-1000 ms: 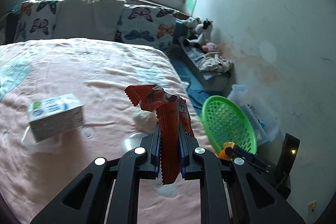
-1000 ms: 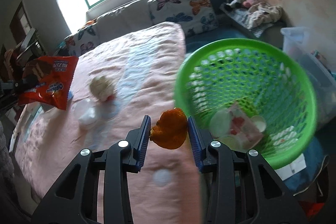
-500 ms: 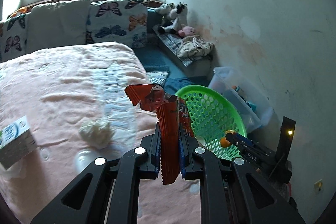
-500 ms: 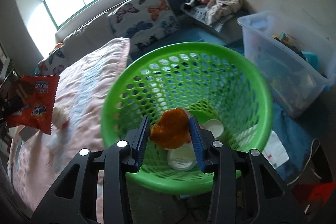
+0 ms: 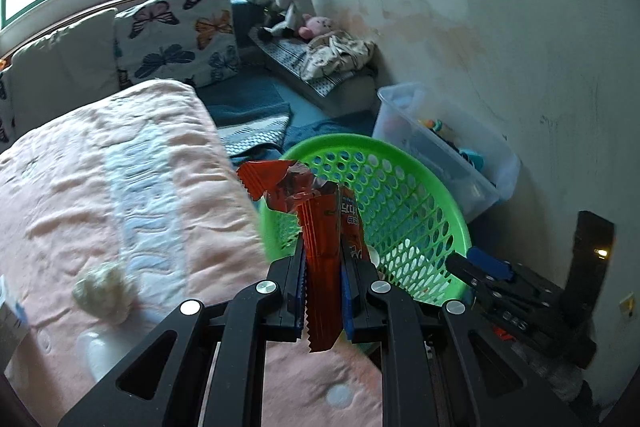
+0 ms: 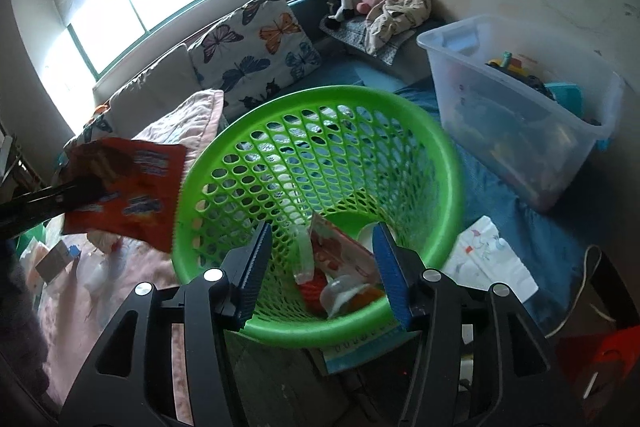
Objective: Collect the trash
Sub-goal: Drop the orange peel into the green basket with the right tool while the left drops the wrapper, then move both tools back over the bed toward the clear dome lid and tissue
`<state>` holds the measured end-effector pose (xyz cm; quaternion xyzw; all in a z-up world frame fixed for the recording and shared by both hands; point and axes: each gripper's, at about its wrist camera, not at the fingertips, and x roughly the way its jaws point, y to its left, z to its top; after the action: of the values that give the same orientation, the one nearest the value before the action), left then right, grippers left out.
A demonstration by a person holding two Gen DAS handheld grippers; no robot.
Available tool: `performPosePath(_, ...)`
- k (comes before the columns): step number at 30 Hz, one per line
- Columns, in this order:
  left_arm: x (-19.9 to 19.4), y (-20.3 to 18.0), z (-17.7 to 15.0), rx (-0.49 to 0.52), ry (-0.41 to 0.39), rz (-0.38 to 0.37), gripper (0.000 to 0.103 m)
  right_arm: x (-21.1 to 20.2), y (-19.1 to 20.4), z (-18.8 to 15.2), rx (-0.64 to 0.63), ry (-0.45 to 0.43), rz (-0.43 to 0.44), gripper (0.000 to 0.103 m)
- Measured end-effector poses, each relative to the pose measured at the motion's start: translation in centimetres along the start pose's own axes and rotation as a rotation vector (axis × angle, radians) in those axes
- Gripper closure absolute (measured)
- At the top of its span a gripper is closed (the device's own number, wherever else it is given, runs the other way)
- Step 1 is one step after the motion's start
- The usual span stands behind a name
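My left gripper is shut on a red snack wrapper and holds it at the near rim of the green basket. The wrapper also shows in the right wrist view, left of the basket. My right gripper is open and empty above the basket's near rim. In the basket lie wrappers, a plastic cup and an orange lump. A crumpled tissue lies on the pink bed.
A clear plastic bin with toys stands right of the basket by the wall. A white paper lies on the blue floor mat. Butterfly pillows and stuffed toys are at the back. A carton lies on the bed.
My right gripper opened over the basket and the orange lump dropped in. My left gripper carried the red wrapper from over the bed to the basket's rim.
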<state>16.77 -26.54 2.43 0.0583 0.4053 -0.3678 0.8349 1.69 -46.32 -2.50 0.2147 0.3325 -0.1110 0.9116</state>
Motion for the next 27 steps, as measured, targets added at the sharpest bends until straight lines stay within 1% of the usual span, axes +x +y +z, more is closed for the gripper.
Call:
performPosePath(5, 2.8, -1.2, -0.2, 0.030, 0.056, -0.004, 0.089, -1.2, -0.3, -0.5, -0.006, -0.018, -0.012, 0.049)
performPosePath(7, 3.3, -1.5, -0.2, 0.040, 0.066, 0.006, 0.088, -1.4, -0.5, -0.7, 0.001, -0.019, -0.008, 0.048)
performPosePath(11, 4.4, -2.0, -0.4, 0.042, 0.089, 0.000, 0.086, -1.6, -1.0, -0.9, 0.017, -0.017, -0.006, 0.048)
performPosePath(14, 4.8, -2.0, -0.6, 0.035, 0.096, -0.009, 0.076, -1.5, -1.2, -1.0, 0.023, -0.010, -0.003, 0.048)
performPosePath(15, 4.9, -2.0, -0.6, 0.032, 0.096, -0.011, 0.064, -1.5, -1.2, -1.1, 0.024, -0.009, -0.003, 0.048)
performPosePath(16, 4.9, -2.0, -0.7, 0.029, 0.092, -0.010, 0.057, -1.6, -1.2, -1.2, 0.026, -0.008, -0.002, 0.048)
performPosePath(21, 4.3, -1.9, -1.1, 0.034, 0.075, -0.029, 0.057, -1.7, -1.1, -1.1, 0.033, -0.006, 0.003, 0.048)
performPosePath(22, 4.1, -1.9, -1.2, 0.033, 0.073, -0.033, 0.055, -1.8, -1.0, -1.1, 0.031, -0.007, 0.004, 0.048)
performPosePath(25, 3.2, -1.6, -1.5, 0.024, 0.061, -0.044, 0.054, -2.0, -0.6, -1.2, 0.026, -0.009, 0.008, 0.047)
performPosePath(27, 2.5, -1.4, -1.8, 0.024, 0.051, -0.041, 0.054, -2.2, -0.4, -1.4, 0.023, -0.008, 0.012, 0.045)
